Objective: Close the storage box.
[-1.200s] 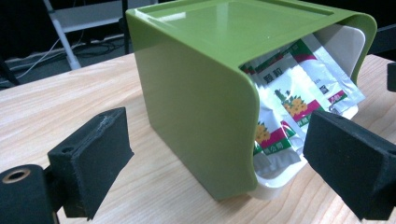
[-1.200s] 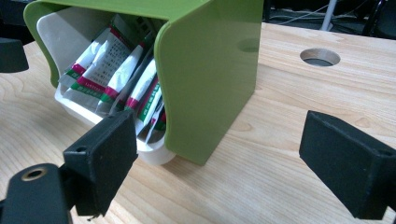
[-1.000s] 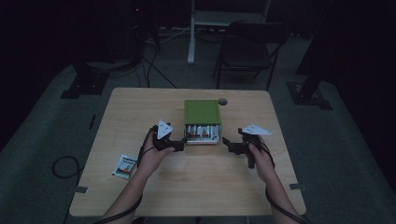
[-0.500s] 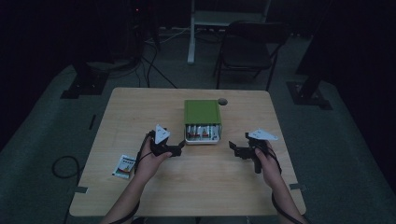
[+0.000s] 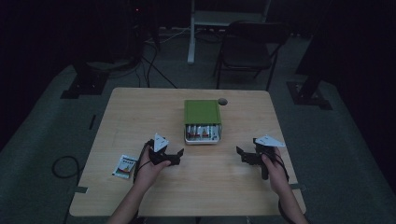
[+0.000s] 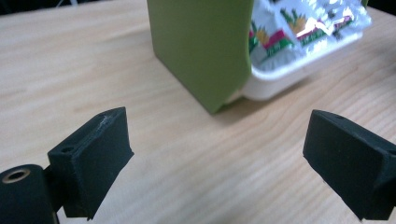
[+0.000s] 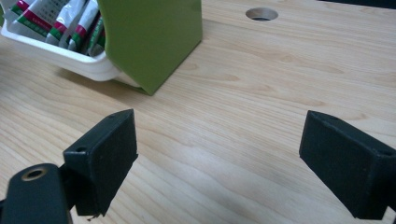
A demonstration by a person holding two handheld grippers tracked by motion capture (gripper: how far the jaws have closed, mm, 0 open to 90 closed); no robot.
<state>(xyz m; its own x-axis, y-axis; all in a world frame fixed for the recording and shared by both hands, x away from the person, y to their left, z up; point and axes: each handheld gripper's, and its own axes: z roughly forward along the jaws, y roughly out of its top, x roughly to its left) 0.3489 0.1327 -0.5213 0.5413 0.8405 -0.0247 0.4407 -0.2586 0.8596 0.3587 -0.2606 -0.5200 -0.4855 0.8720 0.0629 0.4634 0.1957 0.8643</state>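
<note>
a: where do things stand now?

b: both hand-held grippers have pulled back from the box (image 5: pixel 202 117). half a second ago the left hand-held gripper (image 5: pixel 173 156) sat close to the box's front corner, and a second ago both flanked the tray (image 5: pixel 201 138). now each hovers over bare worktop (image 5: pixel 140 112), well apart from it.

a: are they holding anything?

b: no. the left one's jaws stand wide apart with nothing between them, just wood grain. the right hand-held gripper (image 5: pixel 242 154) is the same, jaws spread wide and empty.

a: and the box itself?

b: it sits mid-worktop, toward the far side, green sleeve on top with the white tray slid partly out toward the person. sachets (image 5: pixel 201 132) stand in a row in the tray. in the left gripper view the sleeve's edge overlaps the tray, and the sachets (image 6: pixel 299 23) show at the open end.

a: so what does the retreat mean?

b: i'd judge the drawer-opening step is done, since the tray is out and untouched. one sachet (image 5: pixel 124 166) lies alone near the worktop's left edge, beside the left hand. the likely next job is picking a sachet, though i can't say which.
</note>
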